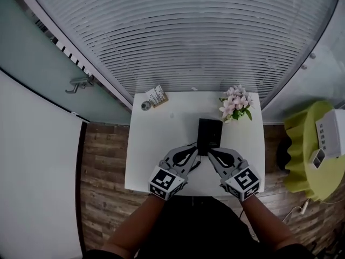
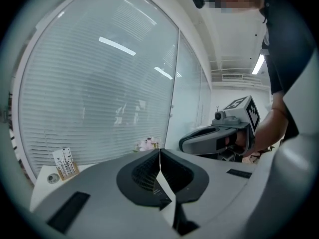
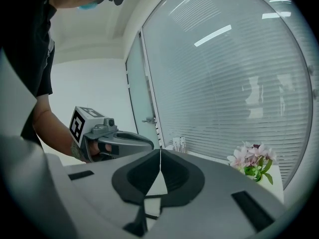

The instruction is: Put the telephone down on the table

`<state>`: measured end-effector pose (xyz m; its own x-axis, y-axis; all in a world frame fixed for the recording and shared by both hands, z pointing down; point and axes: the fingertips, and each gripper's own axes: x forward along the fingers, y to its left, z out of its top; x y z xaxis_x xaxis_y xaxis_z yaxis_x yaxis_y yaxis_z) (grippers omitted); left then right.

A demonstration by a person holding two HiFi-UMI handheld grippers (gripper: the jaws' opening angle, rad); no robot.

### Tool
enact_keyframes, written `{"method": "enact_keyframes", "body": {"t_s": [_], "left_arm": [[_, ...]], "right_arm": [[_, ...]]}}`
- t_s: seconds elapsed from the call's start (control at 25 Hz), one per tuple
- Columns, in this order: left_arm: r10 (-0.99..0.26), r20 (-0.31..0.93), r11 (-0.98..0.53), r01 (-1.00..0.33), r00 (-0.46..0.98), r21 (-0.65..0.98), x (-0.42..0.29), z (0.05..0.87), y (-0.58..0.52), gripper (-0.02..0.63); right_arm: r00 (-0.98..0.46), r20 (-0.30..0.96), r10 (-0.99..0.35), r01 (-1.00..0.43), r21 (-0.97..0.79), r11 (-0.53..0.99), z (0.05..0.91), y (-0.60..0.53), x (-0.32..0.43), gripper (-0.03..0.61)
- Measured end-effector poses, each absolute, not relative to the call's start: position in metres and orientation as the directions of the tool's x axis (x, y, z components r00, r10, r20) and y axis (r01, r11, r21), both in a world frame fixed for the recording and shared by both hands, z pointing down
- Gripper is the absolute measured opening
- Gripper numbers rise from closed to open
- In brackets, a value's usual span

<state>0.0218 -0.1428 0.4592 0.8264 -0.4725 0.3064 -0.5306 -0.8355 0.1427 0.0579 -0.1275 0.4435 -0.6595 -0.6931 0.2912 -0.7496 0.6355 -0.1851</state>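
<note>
The telephone, a flat black rectangle, lies on the white table just right of its middle. My left gripper and right gripper hover side by side at the telephone's near edge, tips pointing at it. Whether either tip touches it I cannot tell. In the left gripper view the left gripper has its jaws pressed together with nothing between them. The right gripper looks the same in its own view. Neither gripper view shows the telephone.
A pot of pink flowers stands at the table's far right corner. A small card holder and a round disc sit at the far left. A blind-covered glass wall runs behind. A green stool carrying a white device stands to the right.
</note>
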Motion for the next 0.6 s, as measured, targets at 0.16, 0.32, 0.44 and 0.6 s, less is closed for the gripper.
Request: {"method": "enact_keyframes", "body": {"t_s": [0.16, 0.32, 0.44, 0.6], "left_arm": [[-0.408, 0.331, -0.837, -0.493, 0.851, 0.236, 0.026, 0.489, -0.155, 0.011], [-0.361, 0.357, -0.834, -0.470, 0.862, 0.289, 0.024, 0.517, -0.177, 0.011], [-0.311, 0.370, -0.831, -0.439, 0.876, 0.341, 0.023, 0.537, -0.189, 0.011], [-0.243, 0.388, -0.805, -0.408, 0.889, 0.431, 0.023, 0.570, -0.200, 0.012]], "right_arm": [[-0.638, 0.318, -0.702, -0.768, -0.198, 0.609, 0.460, -0.139, 0.065, 0.023], [-0.593, 0.347, -0.727, -0.804, -0.203, 0.559, 0.478, -0.158, 0.071, 0.023], [-0.557, 0.366, -0.746, -0.830, -0.214, 0.515, 0.493, -0.172, 0.072, 0.023], [-0.520, 0.391, -0.759, -0.854, -0.221, 0.471, 0.512, -0.183, 0.068, 0.023]]}}
